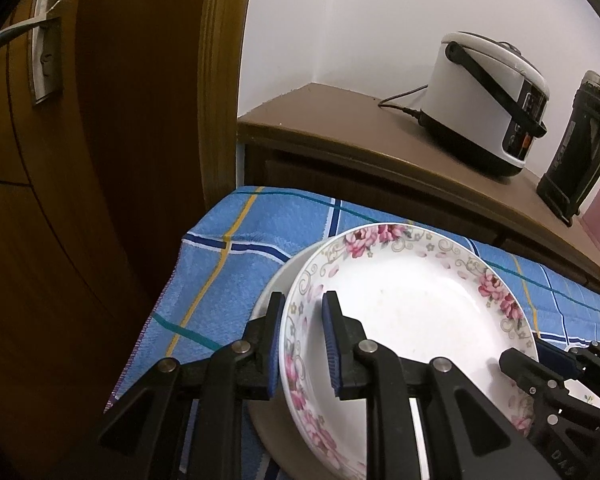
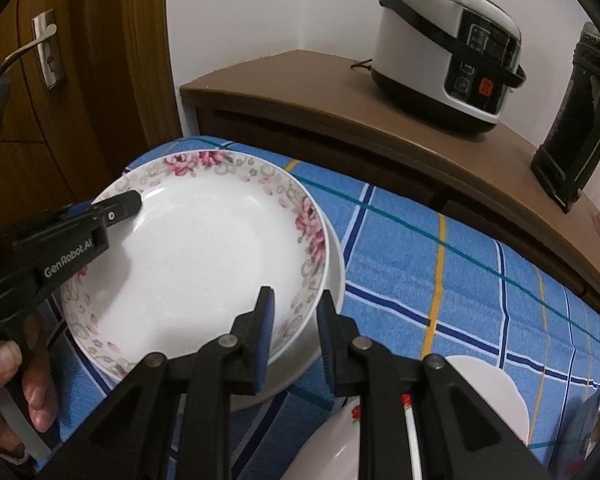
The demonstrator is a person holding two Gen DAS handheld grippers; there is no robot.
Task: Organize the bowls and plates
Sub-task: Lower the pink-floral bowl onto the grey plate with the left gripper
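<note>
Item: floral-rimmed plate (image 2: 204,256), glazed ceramic; judged stiff, slick, breakable, moderately heavy. It sits on a plain white plate (image 2: 332,276), which rests on a blue checked towel (image 2: 440,280).

Hold: left gripper (image 1: 302,344) pinches the rim on its side, one pad inside, one outside. Right gripper (image 2: 294,338) pinches the opposite rim the same way, jaws nearly together. The rim is the only purchase; holds on opposite sides should keep it level.

Surroundings: beyond both grippers, a wooden cabinet (image 2: 320,92) carrying a rice cooker (image 2: 448,48) and a dark canister (image 2: 576,120). Wooden door (image 1: 100,160) left of the left gripper, near the towel's edge. Right of the right gripper: open towel, then white bowls (image 2: 488,392) close below.
</note>
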